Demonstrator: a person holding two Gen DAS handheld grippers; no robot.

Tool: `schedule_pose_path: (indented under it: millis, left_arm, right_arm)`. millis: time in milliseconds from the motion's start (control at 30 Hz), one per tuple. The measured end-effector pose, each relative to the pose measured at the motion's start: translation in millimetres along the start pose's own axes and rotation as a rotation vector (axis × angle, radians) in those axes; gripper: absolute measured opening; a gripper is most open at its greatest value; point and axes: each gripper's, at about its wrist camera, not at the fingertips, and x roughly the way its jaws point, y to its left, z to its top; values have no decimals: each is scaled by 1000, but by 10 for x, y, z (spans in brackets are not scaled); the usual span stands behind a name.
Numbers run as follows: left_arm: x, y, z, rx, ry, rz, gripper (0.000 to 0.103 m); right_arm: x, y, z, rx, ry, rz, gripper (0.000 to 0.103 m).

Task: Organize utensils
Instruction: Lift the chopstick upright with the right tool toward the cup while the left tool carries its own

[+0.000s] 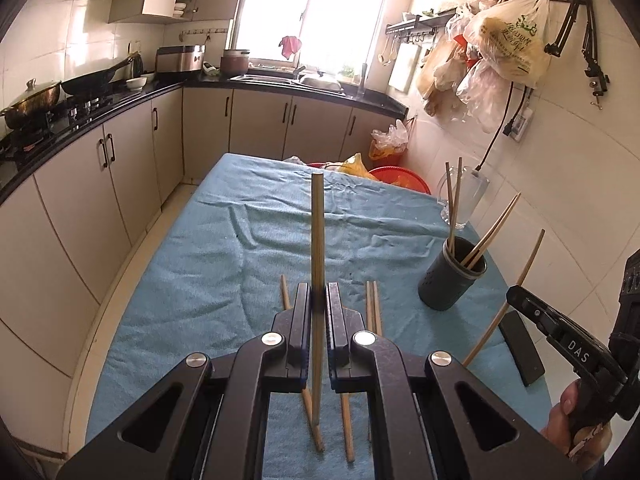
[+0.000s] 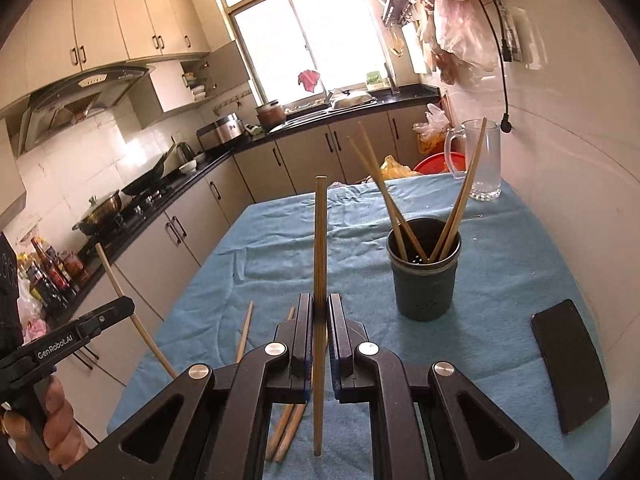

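My left gripper (image 1: 319, 300) is shut on a wooden chopstick (image 1: 317, 240) that stands upright above the blue cloth. My right gripper (image 2: 319, 312) is shut on another wooden chopstick (image 2: 320, 248), also upright. The right gripper (image 1: 514, 294) with its chopstick (image 1: 520, 280) shows at the right of the left wrist view; the left gripper (image 2: 126, 304) shows at the lower left of the right wrist view. A dark utensil cup (image 2: 424, 276) (image 1: 450, 276) holds several chopsticks. Loose chopsticks (image 1: 374, 308) (image 2: 244, 332) lie on the cloth below both grippers.
A blue cloth (image 2: 500, 264) covers the table. A black phone (image 2: 570, 364) lies at its right edge and a glass mug (image 2: 480, 160) stands at the far right corner. Kitchen counters, a stove and a sink run along the left and back.
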Motion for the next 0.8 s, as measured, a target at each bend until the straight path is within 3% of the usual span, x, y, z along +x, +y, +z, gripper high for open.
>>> schedule_pose_path:
  millis: [800]
  left_arm:
    - [10,-311,234,56,-15,-46,6]
  right_arm:
    - [-353,-481,261,135,-93,-8,7]
